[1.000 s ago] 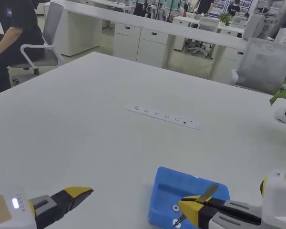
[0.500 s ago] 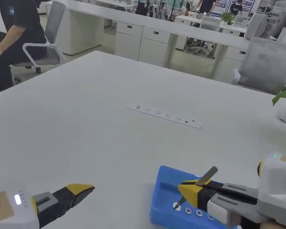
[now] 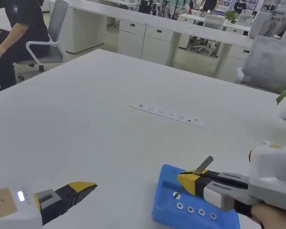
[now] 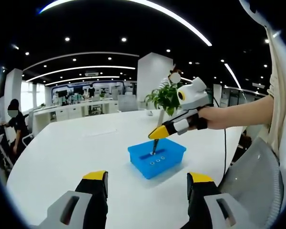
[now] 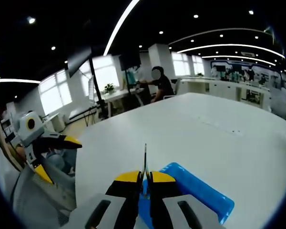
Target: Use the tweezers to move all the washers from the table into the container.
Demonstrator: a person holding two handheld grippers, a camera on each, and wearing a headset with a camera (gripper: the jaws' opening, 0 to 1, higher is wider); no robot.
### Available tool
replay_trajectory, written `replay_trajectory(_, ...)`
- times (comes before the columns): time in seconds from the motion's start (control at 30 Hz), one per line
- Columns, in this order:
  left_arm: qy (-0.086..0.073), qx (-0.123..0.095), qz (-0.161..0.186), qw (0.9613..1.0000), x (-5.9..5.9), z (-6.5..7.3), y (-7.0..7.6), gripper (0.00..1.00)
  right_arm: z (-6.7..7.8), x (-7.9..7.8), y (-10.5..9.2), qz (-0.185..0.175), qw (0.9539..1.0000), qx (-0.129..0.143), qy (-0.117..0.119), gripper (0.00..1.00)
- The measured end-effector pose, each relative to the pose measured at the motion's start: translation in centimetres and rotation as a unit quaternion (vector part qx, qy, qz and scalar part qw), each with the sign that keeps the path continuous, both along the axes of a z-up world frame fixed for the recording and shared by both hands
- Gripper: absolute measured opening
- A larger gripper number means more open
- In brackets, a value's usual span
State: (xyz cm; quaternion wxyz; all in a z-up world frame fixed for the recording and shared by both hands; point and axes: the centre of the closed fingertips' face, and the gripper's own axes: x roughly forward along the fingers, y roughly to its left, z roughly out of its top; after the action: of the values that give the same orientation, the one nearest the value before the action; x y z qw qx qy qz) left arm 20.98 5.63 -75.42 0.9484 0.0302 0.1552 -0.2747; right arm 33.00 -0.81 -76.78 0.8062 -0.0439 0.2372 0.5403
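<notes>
Under the jaws of the right gripper (image 3: pixel 185 180), the container (image 3: pixel 166 180) looked like smooth blue plastic. The washers (image 3: pixel 190 209) in it gleamed as bright metal. Between the jaws, the tweezers (image 3: pixel 203 165) were dull grey metal. The table (image 3: pixel 109 143) was white, smooth, matt.

There is one blue container (image 3: pixel 168 177) on one white table (image 3: pixel 86 119), and I take the container as my landmark. Inside the container I count four washers (image 3: pixel 190 209), lying in one row along its near wall. A fifth small ring seems to sit just behind this row, but I cannot tell for sure. There is one pair of tweezers (image 3: pixel 203 166), above the container. I count two grippers: the right gripper (image 3: pixel 182 179) over the container and the left gripper (image 3: pixel 89 188) well to its left. One power strip (image 3: pixel 167 114) lies beyond the container. One person (image 3: pixel 19 28) sits far behind it, to the left.
</notes>
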Motion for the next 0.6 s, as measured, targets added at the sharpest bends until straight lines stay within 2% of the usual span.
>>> replay_trajectory(0.6,0.002,0.0,0.0,1.0,0.0,0.0,0.0,0.67,-3.0,1.5,0.2,-0.004,0.9993,-0.027,0.024,0.03)
